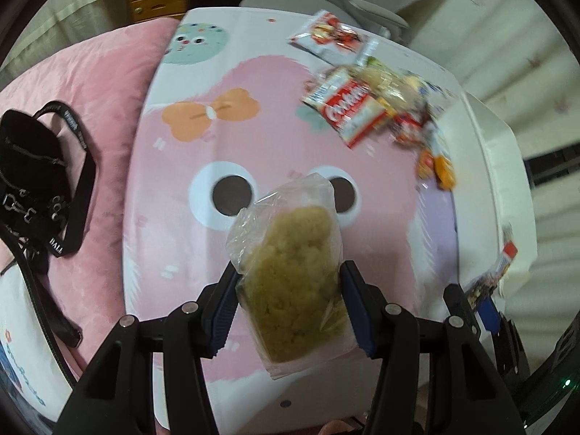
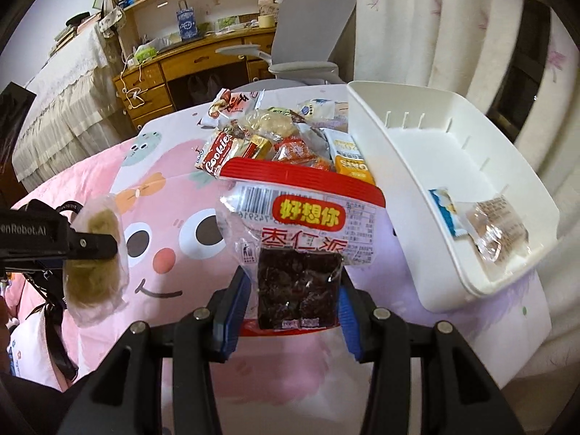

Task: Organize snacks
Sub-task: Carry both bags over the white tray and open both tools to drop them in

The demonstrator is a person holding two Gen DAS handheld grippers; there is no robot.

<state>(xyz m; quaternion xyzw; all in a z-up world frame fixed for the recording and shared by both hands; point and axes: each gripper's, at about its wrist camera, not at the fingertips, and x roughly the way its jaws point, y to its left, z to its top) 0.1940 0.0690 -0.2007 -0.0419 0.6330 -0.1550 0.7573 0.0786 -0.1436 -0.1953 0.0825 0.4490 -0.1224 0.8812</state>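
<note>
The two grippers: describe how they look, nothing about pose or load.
Both the left gripper and right gripper have black linkage arms joined by round silver pins, and fingers faced with ribbed blue pads. Seen from the right wrist view, the left gripper's black body bears white lettering reading "enRobot.AI".

The central area of the pink cartoon-print mat [image 1: 203, 152] is bare and passable. The far right portion is blocked by a pile of snack packets [image 2: 282, 137]. The white bin [image 2: 449, 166] borders the mat's right edge; most of its floor is free, with two packets [image 2: 482, 224] occupying the near end. A black strap bag [image 1: 40, 177] obstructs the left side.
</note>
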